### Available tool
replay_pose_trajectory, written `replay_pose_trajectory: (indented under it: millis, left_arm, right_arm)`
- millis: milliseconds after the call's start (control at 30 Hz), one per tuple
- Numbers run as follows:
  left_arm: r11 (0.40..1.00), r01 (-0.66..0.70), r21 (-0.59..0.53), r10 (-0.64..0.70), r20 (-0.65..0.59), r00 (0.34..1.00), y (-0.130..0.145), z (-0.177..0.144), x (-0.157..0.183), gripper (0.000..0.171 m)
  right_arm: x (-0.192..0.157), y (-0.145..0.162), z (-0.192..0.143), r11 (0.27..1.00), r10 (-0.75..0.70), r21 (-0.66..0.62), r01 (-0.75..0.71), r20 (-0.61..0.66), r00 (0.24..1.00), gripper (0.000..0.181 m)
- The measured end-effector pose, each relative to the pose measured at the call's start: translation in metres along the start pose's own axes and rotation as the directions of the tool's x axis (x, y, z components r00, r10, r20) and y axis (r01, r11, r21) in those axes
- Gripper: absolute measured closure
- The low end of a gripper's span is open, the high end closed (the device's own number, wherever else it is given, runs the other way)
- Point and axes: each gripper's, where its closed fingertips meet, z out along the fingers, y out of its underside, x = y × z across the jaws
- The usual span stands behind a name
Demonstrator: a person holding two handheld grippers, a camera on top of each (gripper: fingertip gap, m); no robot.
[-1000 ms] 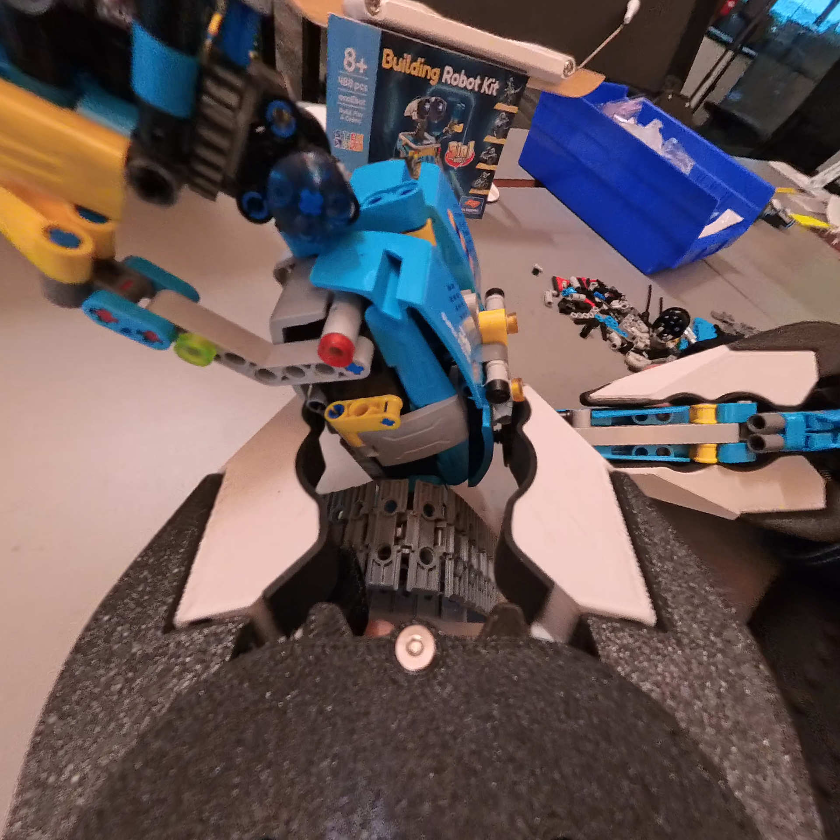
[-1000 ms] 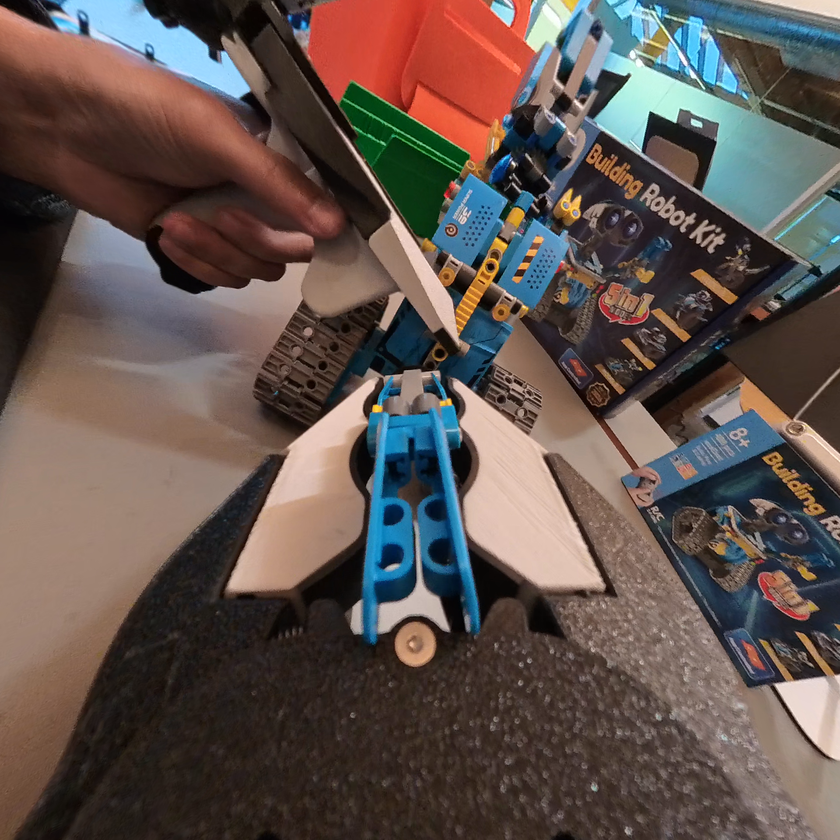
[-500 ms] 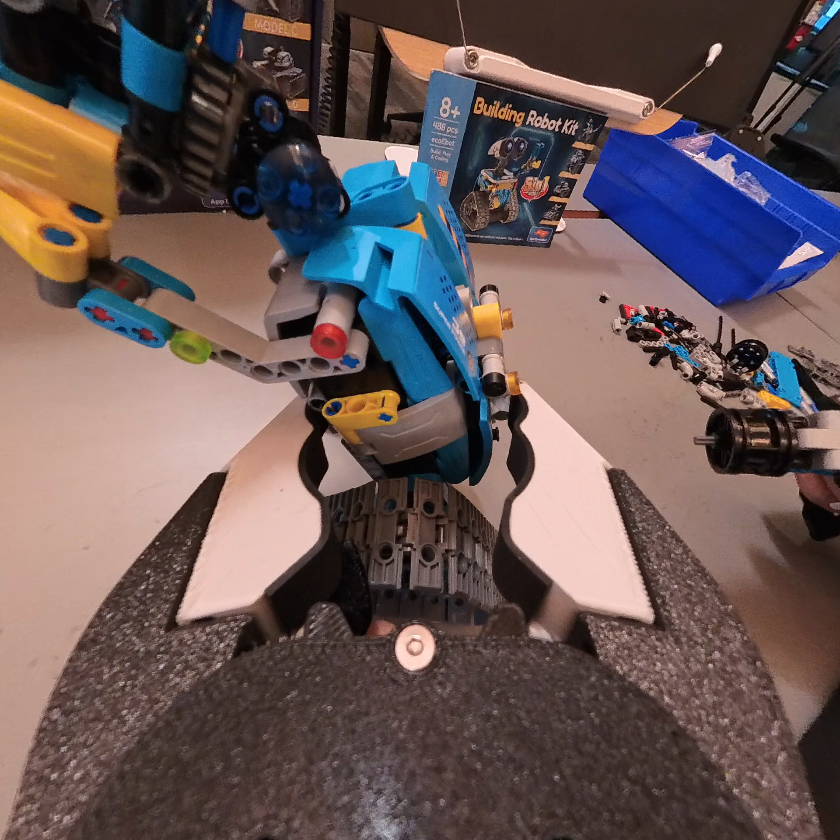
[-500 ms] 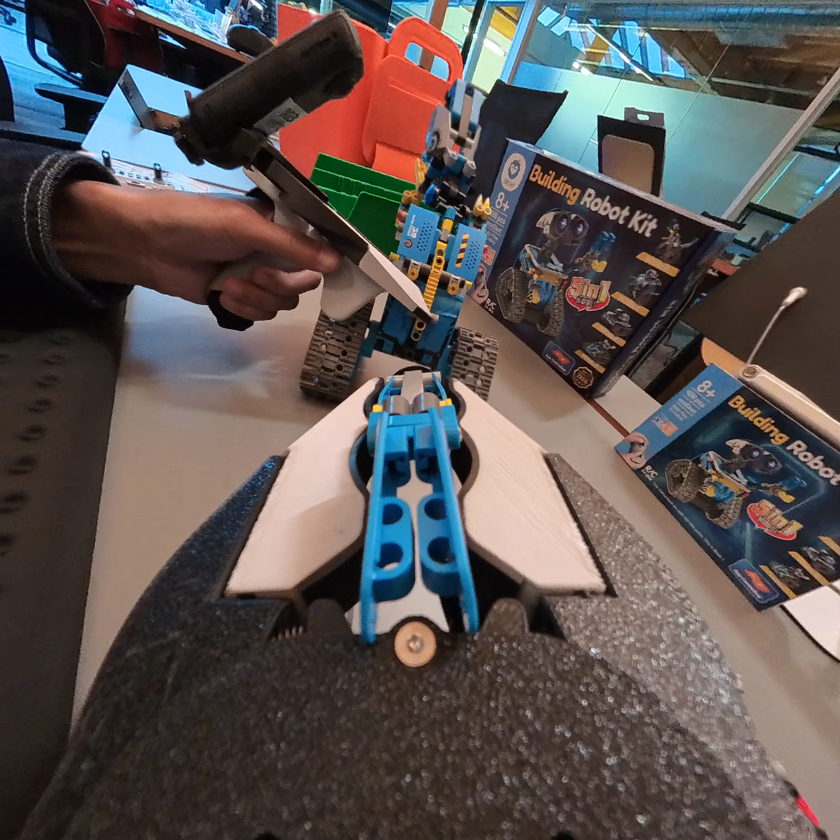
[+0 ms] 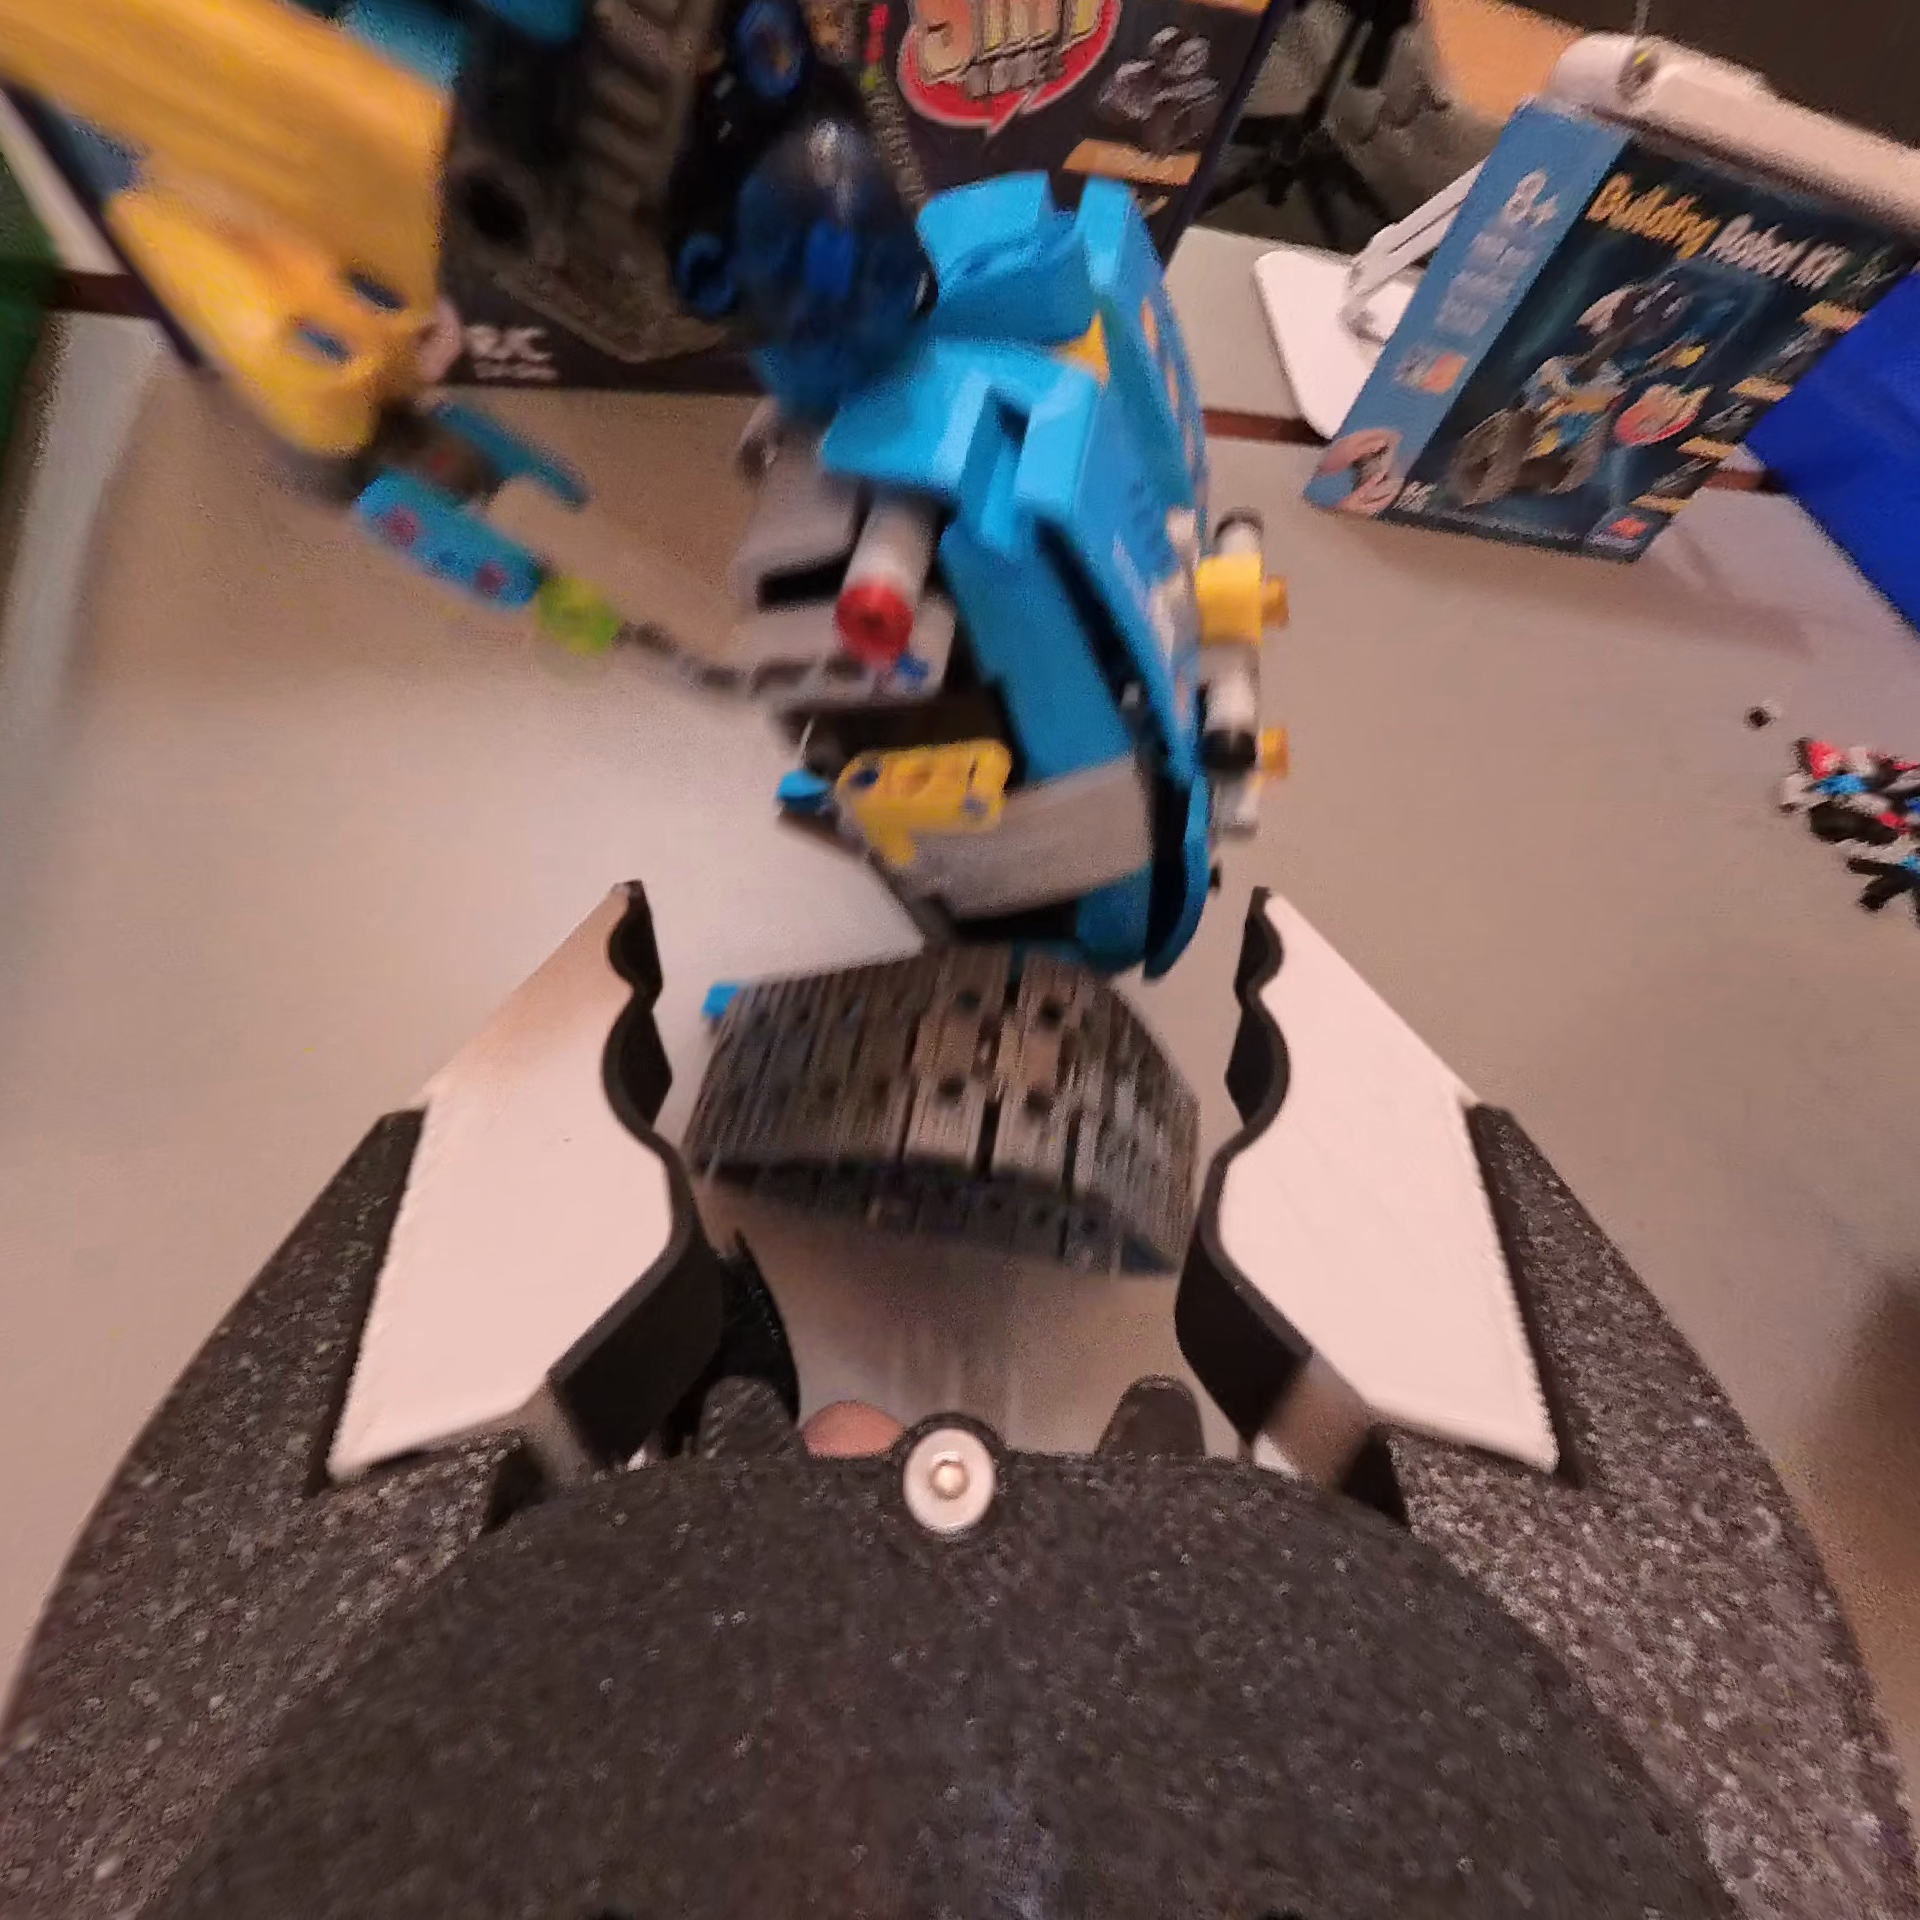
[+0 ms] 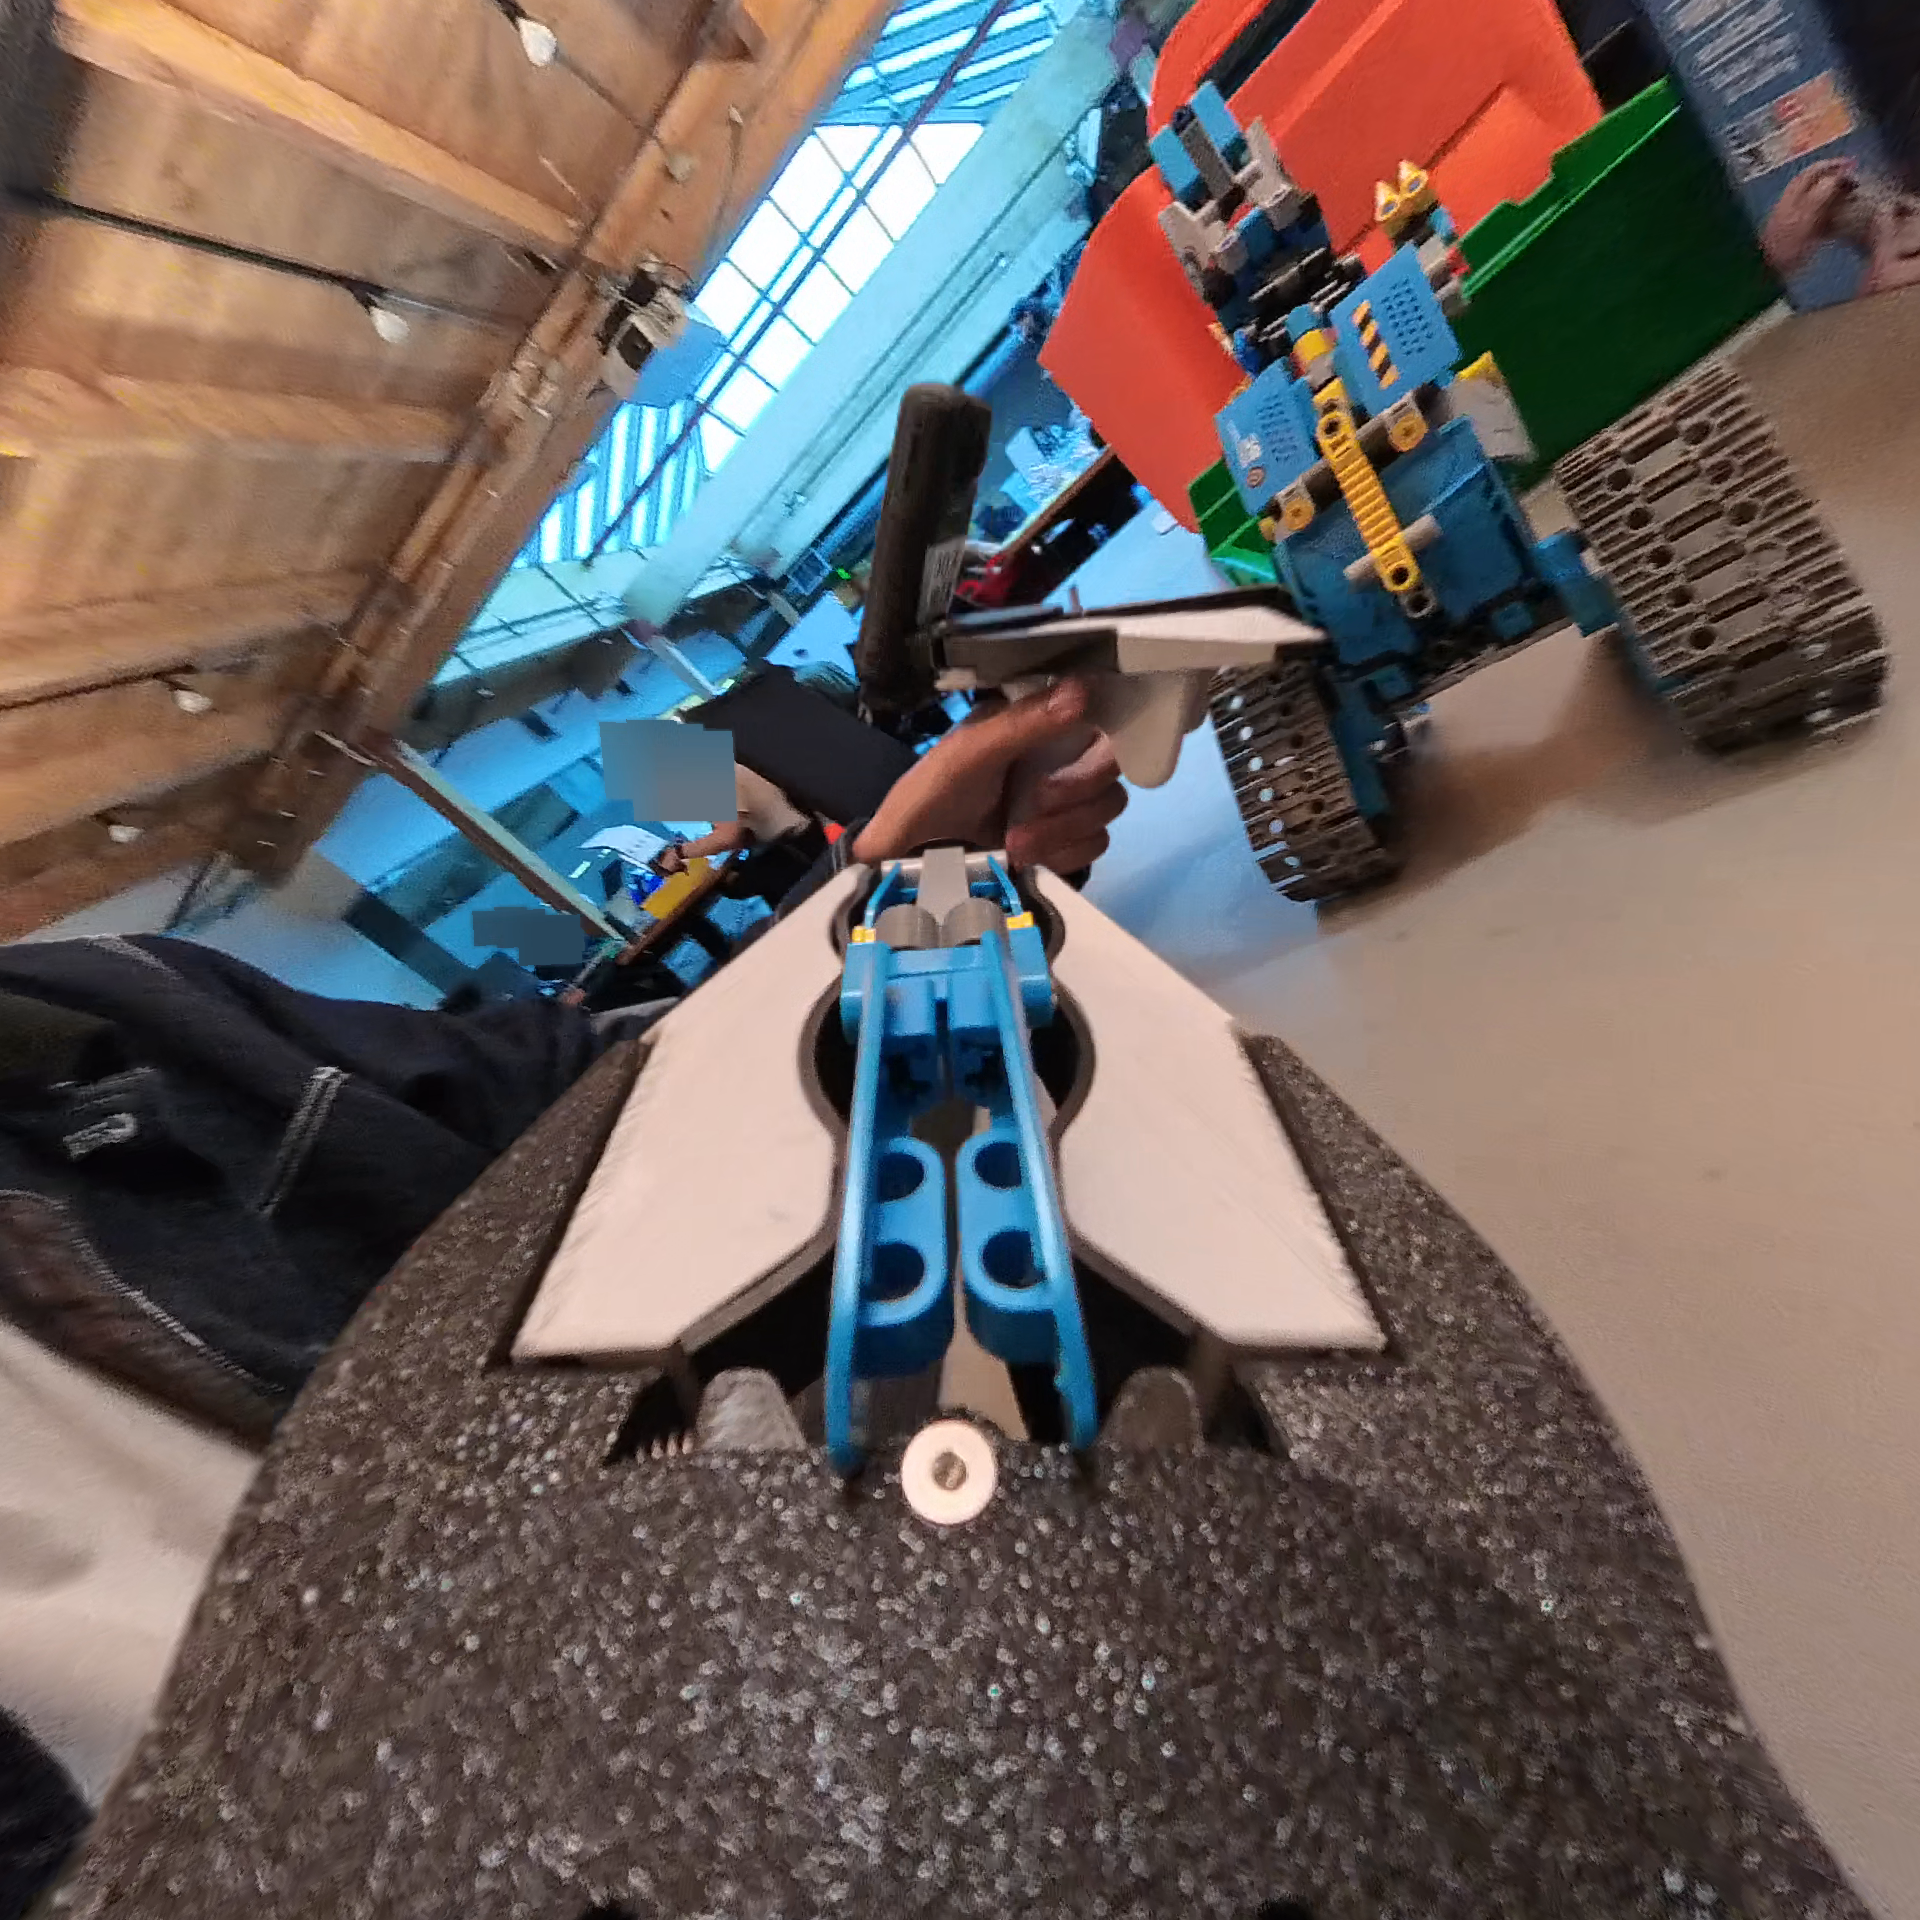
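Note:
A blue brick-built robot (image 5: pixel 1049 623) on grey tracks (image 5: pixel 945 1112) stands on the beige table (image 5: pixel 260 935). My left gripper (image 5: pixel 945 914) is open, its fingers wide on either side of the near track with a gap on both sides. The robot also shows in the right wrist view (image 6: pixel 1382 499), with the left gripper (image 6: pixel 1288 634) at its side. My right gripper (image 6: pixel 940 883) is shut on a blue and grey brick assembly (image 6: pixel 956 1143) that lies lengthwise between its fingers, held in the air away from the robot.
Two robot kit boxes stand behind the robot, a dark one (image 5: pixel 1039 125) and a light blue one (image 5: pixel 1621 343). A pile of loose parts (image 5: pixel 1860 800) lies at the right. Orange (image 6: pixel 1351 135) and green bins (image 6: pixel 1621 270) stand behind the robot. A person's hand (image 6: pixel 997 769) holds the left gripper.
My left gripper has opened wide and let go of the robot's track, drawing back a little. My right gripper, still holding the blue assembly, has swung and tilted away from the robot.

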Motion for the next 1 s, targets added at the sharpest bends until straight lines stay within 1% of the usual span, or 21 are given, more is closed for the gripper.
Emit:
replay_pose_trajectory:
  millis: [67,100,133,167,200,233,267,300,333,367,400,433,500,533,600,667,700,833,1000]
  left_arm:
    - [0.999,-0.035,0.031,0.032,0.072,0.997,0.011,-0.028,-0.010,0.065]
    - [0.994,-0.079,0.072,0.071,0.109,0.991,0.013,-0.043,-0.010,0.071]
    - [0.984,-0.141,0.106,0.130,0.101,0.986,0.016,-0.055,0.003,0.073]
    - [0.968,-0.218,0.125,0.215,0.035,0.976,0.021,-0.065,0.028,0.074]
    - [0.937,-0.321,0.137,0.331,-0.059,0.942,0.031,-0.072,0.063,0.076]
    - [0.878,-0.451,0.157,0.471,-0.126,0.873,0.044,-0.080,0.097,0.081]
    - [0.792,-0.582,0.182,0.606,-0.122,0.786,0.054,-0.084,0.123,0.087]
    - [0.696,-0.690,0.200,0.711,-0.054,0.701,0.059,-0.086,0.140,0.092]
    - [0.608,-0.766,0.207,0.779,0.028,0.626,0.059,-0.085,0.151,0.096]
    - [0.546,-0.812,0.206,0.817,0.082,0.570,0.057,-0.083,0.160,0.096]
    - [0.514,-0.830,0.219,0.835,0.095,0.542,0.057,-0.079,0.168,0.097]
    - [0.509,-0.824,0.249,0.836,0.085,0.542,0.056,-0.076,0.176,0.098]
    - [0.535,-0.781,0.322,0.818,0.032,0.574,0.053,-0.074,0.189,0.109]
    - [0.553,-0.745,0.373,0.802,0.003,0.597,0.049,-0.077,0.195,0.117]
    - [0.617,-0.644,0.453,0.746,-0.078,0.661,0.041,-0.085,0.203,0.139]
    - [0.684,-0.538,0.492,0.684,-0.178,0.707,0.038,-0.092,0.208,0.144]
    - [0.705,-0.497,0.505,0.662,-0.220,0.716,0.039,-0.094,0.211,0.148]
    - [0.753,-0.382,0.535,0.610,-0.351,0.711,0.045,-0.102,0.216,0.169]
    - [0.803,-0.240,0.546,0.539,-0.491,0.684,0.040,-0.119,0.215,0.169]
  right_arm:
    - [-0.003,0.002,-0.004,1.000,0.003,0.008,-0.003,0.016,1.000,0.156]
    - [-0.003,0.004,-0.006,1.000,0.009,0.013,-0.010,0.018,1.000,0.156]
    - [-0.001,0.005,-0.007,0.999,0.031,0.014,-0.031,0.013,0.999,0.156]
    - [0.000,0.006,-0.007,0.998,0.054,0.013,-0.054,0.007,0.999,0.156]
    - [0.000,0.006,-0.007,0.998,0.059,0.016,-0.059,0.007,0.998,0.156]
    - [-0.001,0.006,-0.007,0.998,0.053,0.019,-0.053,0.004,0.999,0.156]
    - [0.000,0.007,-0.007,0.999,0.045,0.014,-0.045,-0.011,0.999,0.156]
    - [0.002,0.010,-0.008,0.999,0.033,0.003,-0.033,-0.035,0.999,0.156]
    - [0.003,0.013,-0.008,1.000,0.021,-0.007,-0.022,-0.052,0.998,0.156]
    - [0.003,0.015,-0.008,1.000,0.015,-0.018,-0.016,-0.057,0.998,0.156]
    - [0.001,0.016,-0.008,1.000,0.016,-0.022,-0.017,-0.050,0.999,0.156]
    - [-0.002,0.015,-0.009,0.999,0.027,-0.015,-0.028,-0.033,0.999,0.156]
    - [-0.006,0.010,-0.012,0.998,0.065,0.013,-0.065,0.006,0.998,0.156]
    - [-0.006,0.008,-0.014,0.996,0.085,0.025,-0.086,0.022,0.996,0.156]
    - [-0.012,0.004,-0.017,0.991,0.122,0.048,-0.126,0.079,0.989,0.156]
    - [-0.017,0.000,-0.019,0.986,0.145,0.068,-0.154,0.128,0.981,0.156]
    - [-0.019,-0.001,-0.019,0.984,0.154,0.071,-0.166,0.144,0.977,0.156]
    - [-0.022,-0.001,-0.020,0.980,0.177,0.064,-0.191,0.179,0.968,0.156]
    - [-0.027,0.000,-0.021,0.974,0.204,0.047,-0.220,0.231,0.951,0.156]
